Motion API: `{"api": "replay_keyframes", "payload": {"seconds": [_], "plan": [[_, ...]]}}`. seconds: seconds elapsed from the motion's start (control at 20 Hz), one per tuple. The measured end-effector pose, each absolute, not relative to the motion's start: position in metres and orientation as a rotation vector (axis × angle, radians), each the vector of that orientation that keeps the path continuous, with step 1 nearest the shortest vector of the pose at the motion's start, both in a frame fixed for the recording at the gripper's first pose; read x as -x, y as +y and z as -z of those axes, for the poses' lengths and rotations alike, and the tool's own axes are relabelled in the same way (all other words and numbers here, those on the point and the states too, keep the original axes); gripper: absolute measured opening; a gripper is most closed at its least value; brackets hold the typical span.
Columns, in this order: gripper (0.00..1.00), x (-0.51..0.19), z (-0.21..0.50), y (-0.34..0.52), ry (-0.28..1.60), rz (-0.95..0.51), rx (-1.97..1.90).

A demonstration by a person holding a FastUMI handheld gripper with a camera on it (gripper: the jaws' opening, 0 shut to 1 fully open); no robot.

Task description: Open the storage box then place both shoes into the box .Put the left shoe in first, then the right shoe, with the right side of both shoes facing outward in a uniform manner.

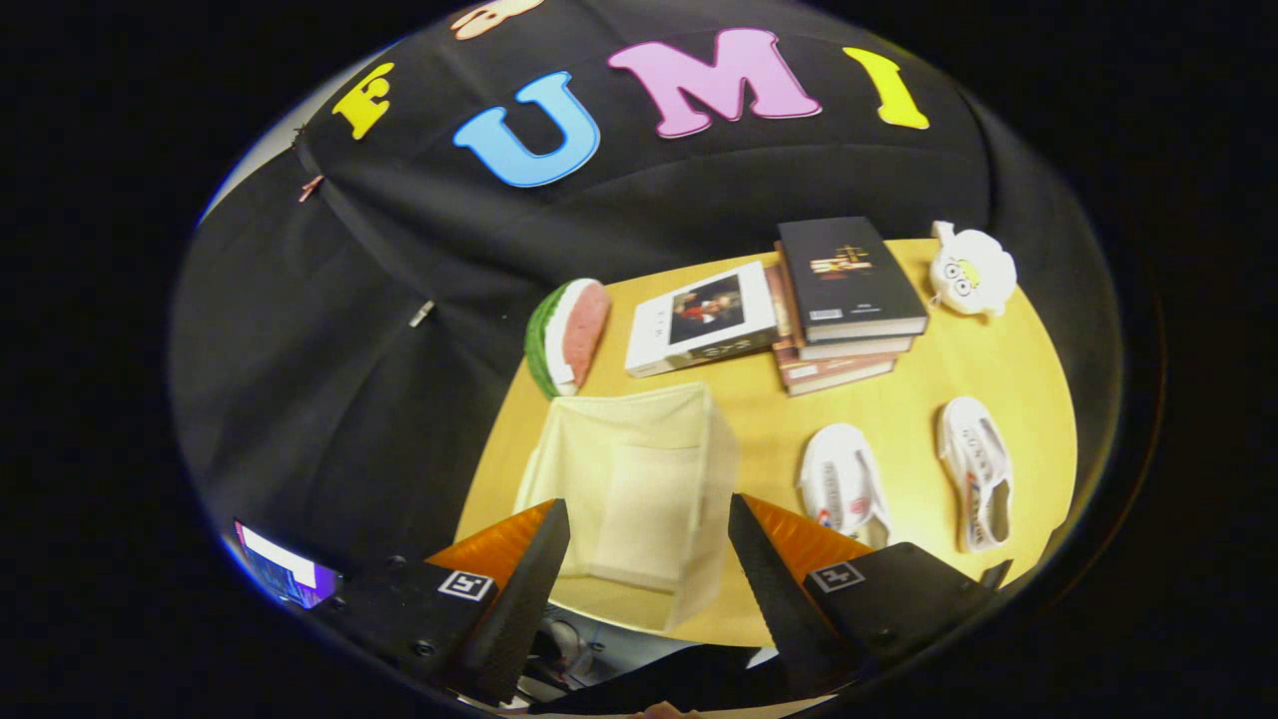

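I see the storage box [639, 499] standing on the yellow bench [899, 409], a pale fabric cube with its top open. Its inside shows only bare cloth walls and floor; I can make out nothing lying in it. The gripper [649, 559] hangs above the bench's near edge with its fingers spread wide, holding nothing, and the box sits between them and just ahead.

The 2 white shoes lie outside the box, to its right, on bare bench. The nearer shoe [844, 487] rests just beyond the right finger, close to the box, sole down with a small red and blue mark on its side. The farther shoe [978, 484] lies well apart from the box, near the bench's right edge, with grey lettering along its strap.

Beyond the box I see a watermelon slice [569, 335] at the far left corner, a white book [702, 320] lying flat, a stack of 3 books [844, 305] beside it, and a white plush toy [970, 270] at the far right. Open bench runs between the box and the shoes, and between the shoes and the books.
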State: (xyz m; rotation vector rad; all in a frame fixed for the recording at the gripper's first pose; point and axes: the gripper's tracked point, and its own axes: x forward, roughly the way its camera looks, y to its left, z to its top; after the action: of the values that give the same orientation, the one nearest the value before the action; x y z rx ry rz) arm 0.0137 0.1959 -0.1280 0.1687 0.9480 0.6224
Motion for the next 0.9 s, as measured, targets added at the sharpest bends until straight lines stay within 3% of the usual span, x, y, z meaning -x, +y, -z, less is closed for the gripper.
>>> {"api": "replay_keyframes", "payload": {"seconds": [0.3,0.9], "plan": [[0.98,-0.053,0.204,0.106,0.964,-0.540,0.023],[0.98,-0.064,0.333,0.055,1.057,-0.646,0.294]]}}
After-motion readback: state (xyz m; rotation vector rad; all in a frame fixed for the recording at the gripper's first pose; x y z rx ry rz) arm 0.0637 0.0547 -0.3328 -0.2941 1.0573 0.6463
